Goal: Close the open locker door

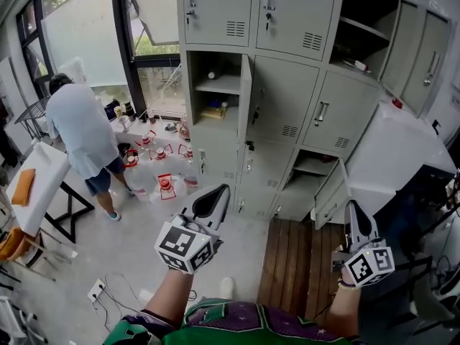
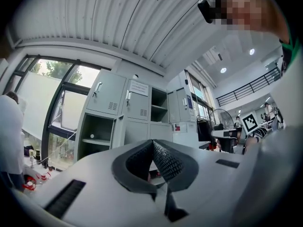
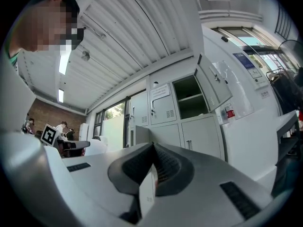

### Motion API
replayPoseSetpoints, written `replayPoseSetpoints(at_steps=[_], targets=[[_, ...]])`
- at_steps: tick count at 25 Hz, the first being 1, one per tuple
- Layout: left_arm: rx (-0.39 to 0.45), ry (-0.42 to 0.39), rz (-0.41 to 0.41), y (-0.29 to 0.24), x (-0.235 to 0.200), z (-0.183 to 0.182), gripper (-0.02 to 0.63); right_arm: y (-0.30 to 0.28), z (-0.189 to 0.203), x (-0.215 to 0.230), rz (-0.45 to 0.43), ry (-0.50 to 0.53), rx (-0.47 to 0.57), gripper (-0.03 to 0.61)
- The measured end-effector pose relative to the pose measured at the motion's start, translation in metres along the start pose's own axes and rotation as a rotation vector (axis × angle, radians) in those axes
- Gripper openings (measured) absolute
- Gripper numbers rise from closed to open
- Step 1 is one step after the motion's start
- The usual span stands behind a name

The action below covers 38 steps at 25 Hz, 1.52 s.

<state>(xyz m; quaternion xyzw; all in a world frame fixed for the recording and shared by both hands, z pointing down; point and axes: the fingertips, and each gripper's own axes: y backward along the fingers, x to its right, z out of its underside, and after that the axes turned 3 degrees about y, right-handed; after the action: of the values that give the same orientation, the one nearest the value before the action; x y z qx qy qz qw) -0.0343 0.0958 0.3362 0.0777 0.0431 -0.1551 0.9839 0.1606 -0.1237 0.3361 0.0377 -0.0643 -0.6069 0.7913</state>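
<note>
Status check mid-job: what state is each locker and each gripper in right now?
Middle-left locker door, open, swung outward.
Top-right locker, open.
Lower-right locker, open.
Other locker doors, closed.
Left gripper, shut, empty.
Right gripper, shut, empty.

Bright daylight from windows (image 1: 154, 45), sharp focus, heavy fisheye edge distortion

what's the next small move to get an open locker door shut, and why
Probably bring the left gripper forward toward the outer face of the grey metal locker door, which stands ajar beside the shelved compartment. Both that gripper and the right gripper are shut and empty, and both are well short of that door, so nothing can be pushed yet.
</note>
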Motion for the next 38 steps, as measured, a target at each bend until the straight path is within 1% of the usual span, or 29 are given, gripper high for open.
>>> replayPoseSetpoints(at_steps=[9,15,20,27,31,35,38], targets=[[0.022,0.003,0.014,-0.055,-0.060,-0.014,0.020,-0.086,0.000,0.007,-0.001,-0.006,0.014,0.005],[-0.005,0.001,0.020,-0.082,-0.084,-0.015,0.020,-0.117,0.003,0.012,0.010,-0.026,0.013,0.005],[-0.007,0.008,0.040,-0.091,-0.097,-0.015,0.020,-0.142,0.007,0.014,0.020,-0.032,0.018,0.005],[-0.023,0.027,0.046,-0.094,-0.125,-0.007,0.020,-0.172,0.014,-0.005,0.023,-0.011,0.010,0.005],[-0.014,0.041,0.040,-0.097,-0.138,-0.006,0.020,-0.182,0.017,-0.008,0.019,-0.006,-0.001,0.005],[0.006,0.034,0.061,-0.103,-0.138,-0.009,0.020,-0.188,0.016,-0.008,0.014,-0.011,0.004,0.005],[-0.004,0.009,0.067,-0.103,-0.137,-0.015,0.020,-0.194,0.019,-0.014,0.007,-0.019,0.003,0.005]])
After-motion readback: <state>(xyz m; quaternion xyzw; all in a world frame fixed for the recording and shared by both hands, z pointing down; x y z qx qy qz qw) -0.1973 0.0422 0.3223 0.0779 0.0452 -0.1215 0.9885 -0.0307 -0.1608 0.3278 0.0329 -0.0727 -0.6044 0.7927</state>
